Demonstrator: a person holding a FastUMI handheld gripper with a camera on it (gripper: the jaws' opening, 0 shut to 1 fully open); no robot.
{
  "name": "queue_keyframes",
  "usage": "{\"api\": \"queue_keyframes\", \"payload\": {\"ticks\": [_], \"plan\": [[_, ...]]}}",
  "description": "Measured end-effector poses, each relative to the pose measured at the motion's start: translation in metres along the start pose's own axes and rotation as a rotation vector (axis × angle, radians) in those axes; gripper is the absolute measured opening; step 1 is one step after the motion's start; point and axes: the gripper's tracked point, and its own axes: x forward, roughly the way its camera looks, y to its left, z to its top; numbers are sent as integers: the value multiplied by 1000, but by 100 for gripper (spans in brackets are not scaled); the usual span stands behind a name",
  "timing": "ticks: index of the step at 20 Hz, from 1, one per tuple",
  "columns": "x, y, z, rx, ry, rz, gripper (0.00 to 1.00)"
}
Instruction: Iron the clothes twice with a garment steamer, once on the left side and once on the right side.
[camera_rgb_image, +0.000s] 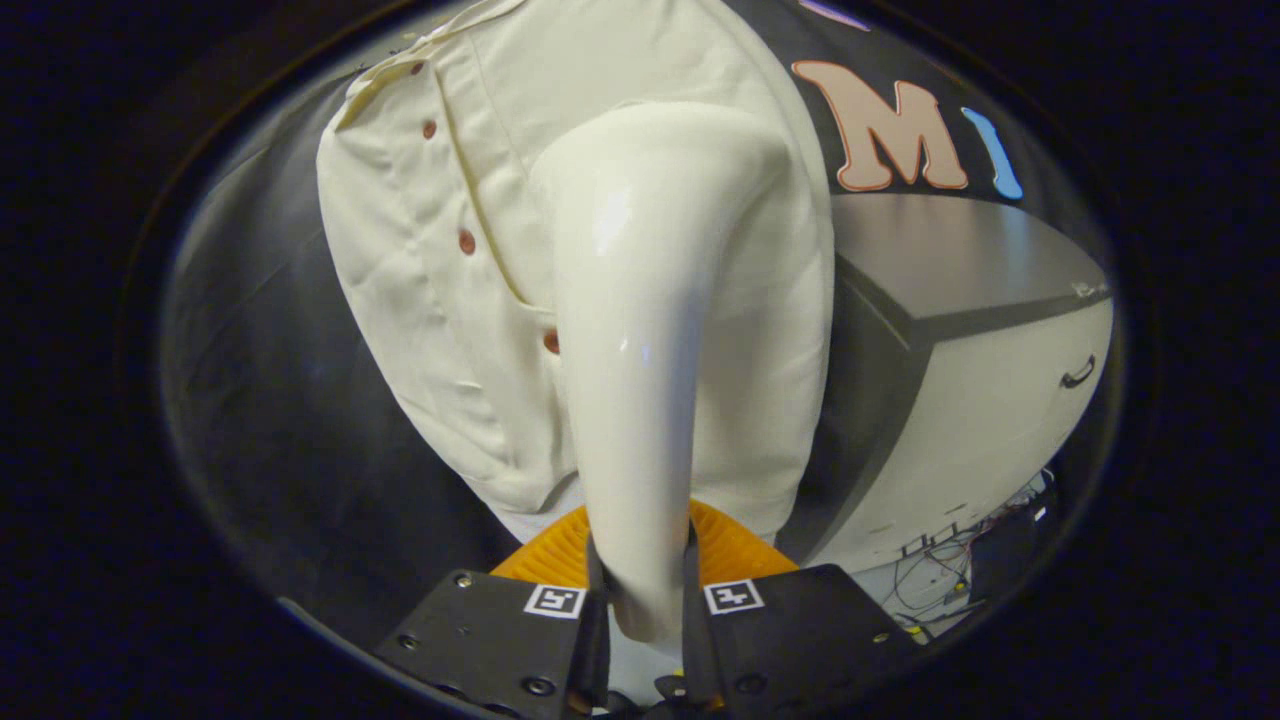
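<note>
Right at the near end, the gripper (645, 590) is seen with its two fingers closed in tight on the garment steamer (640, 330). Both fingers are pressed against the thin lower end of the steamer's smooth white handle, one on each side, so the steamer is held fast between them. A small square marker is stuck on top of each finger block. Just past the fingers, an orange ribbed part (735, 545) is seen on both sides of the handle; what it belongs to cannot be told. From the fingers, the white handle is stretched up and away, and it grows wider toward its far end, where it is bent over to the right. A bright shine is seen along its left side. Behind the steamer, a cream shirt (430, 300) is hung up, and the steamer's wide end is held up in front of the shirt's right half. A row of small reddish buttons (467, 241) is seen running down the shirt, to the left of the steamer. Some creases are seen in the cloth near the buttons. Farther off, to the right of the shirt, a white cabinet (980, 400) with a grey top and a dark handle is placed. Some loose wires (950, 570) are seen low down beside it.
</note>
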Motion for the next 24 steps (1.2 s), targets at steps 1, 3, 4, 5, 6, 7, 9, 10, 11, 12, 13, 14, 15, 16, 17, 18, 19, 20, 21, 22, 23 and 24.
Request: {"api": "queue_keyframes", "payload": {"ticks": [1,3,4,5,6,7,9,10,11,12,13,14,15,16,17,18,19,20,21,22,23,24], "plan": [[3,-4,-10,2,22,4,29],[6,-13,-27,7,56,8,29],[8,-17,-35,11,71,7,29],[11,-19,-43,15,86,7,29],[13,-21,-48,17,96,7,29],[12,-23,-52,16,105,8,29],[11,-29,-62,10,121,5,29],[11,-30,-66,8,131,2,29],[11,-32,-73,3,139,0,29],[9,-33,-78,0,145,-3,30],[5,-36,-84,5,156,-5,29],[3,-36,-89,15,163,-7,29],[3,-34,-95,26,170,-8,30],[1,-33,-100,36,175,-11,29],[-7,-33,-104,47,176,-14,29],[-14,-32,-106,55,173,-18,29],[-21,-30,-108,63,165,-24,29],[-29,-29,-109,68,158,-30,29],[-39,-27,-110,71,146,-37,29],[-49,-25,-111,73,133,-47,29],[-62,-25,-113,76,117,-61,29],[-76,-24,-115,85,100,-78,29]]}}
